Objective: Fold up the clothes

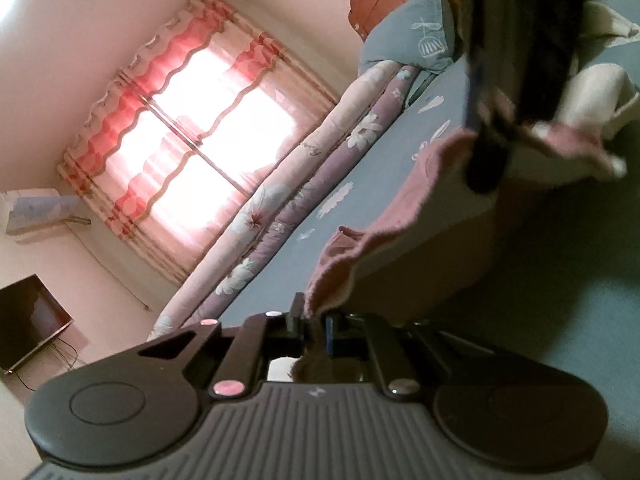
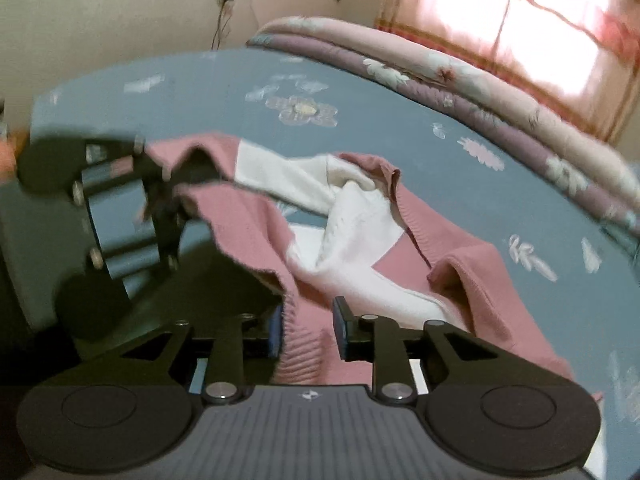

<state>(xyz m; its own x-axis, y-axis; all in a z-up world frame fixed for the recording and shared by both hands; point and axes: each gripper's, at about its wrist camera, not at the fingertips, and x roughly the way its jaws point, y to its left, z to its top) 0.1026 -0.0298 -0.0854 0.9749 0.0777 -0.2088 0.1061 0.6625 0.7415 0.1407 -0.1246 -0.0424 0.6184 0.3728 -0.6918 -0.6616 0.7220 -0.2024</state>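
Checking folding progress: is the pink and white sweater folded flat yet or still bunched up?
Bunched. The sweater lies rumpled on the blue bedsheet, one edge pinched up by the left gripper.

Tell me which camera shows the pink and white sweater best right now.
The right wrist view: the pink and white sweater lies crumpled across the blue bedsheet, most of it visible. The left wrist view shows only a pink hem edge pinched in the left gripper, and a blurred part behind the right gripper.

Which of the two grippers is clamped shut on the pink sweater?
The left gripper: its jaws pinch the pink sweater edge. The right gripper stands open, fabric loose between its jaws.
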